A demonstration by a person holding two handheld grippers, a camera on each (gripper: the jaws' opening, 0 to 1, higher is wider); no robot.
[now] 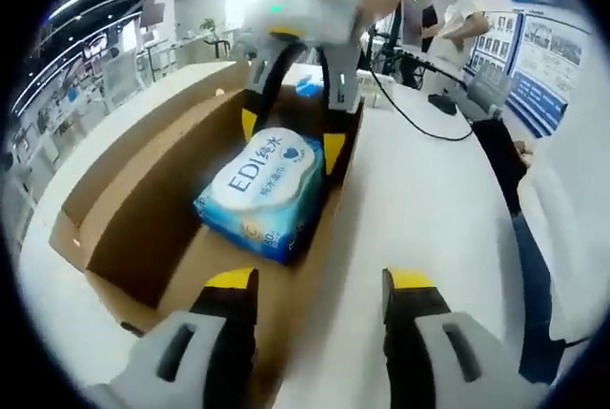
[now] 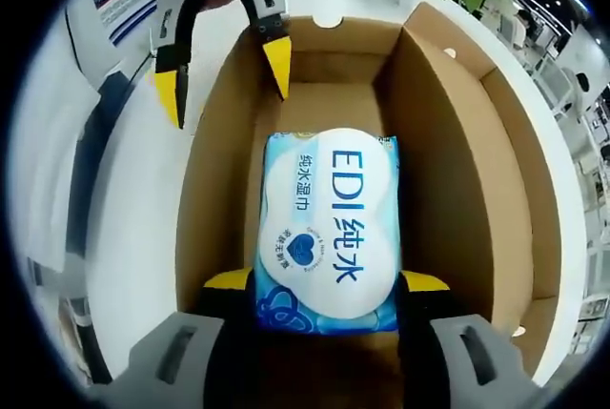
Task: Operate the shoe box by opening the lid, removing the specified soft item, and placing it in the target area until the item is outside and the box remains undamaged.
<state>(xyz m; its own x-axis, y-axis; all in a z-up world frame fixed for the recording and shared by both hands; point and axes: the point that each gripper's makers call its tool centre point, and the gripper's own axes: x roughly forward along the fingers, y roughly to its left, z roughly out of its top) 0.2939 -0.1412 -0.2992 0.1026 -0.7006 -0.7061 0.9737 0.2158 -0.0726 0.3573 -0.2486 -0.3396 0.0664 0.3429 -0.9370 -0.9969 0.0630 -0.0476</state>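
Between my right hand-held gripper's (image 2: 324,285) wide jaws, at 12 o'clock, wipes pack (image 2: 329,228) lies lengthwise in shoe box (image 2: 448,142); left hand-held gripper (image 1: 319,285) open, straddling wall.

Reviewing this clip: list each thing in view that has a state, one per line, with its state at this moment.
Shoe box: lid open, on the white table.
Wet wipes pack: lying flat inside the box, between the right gripper's jaws.
Right gripper: jaws astride the pack's near end; grip not confirmed.
Left gripper: open, straddling the box's side wall, holding nothing.
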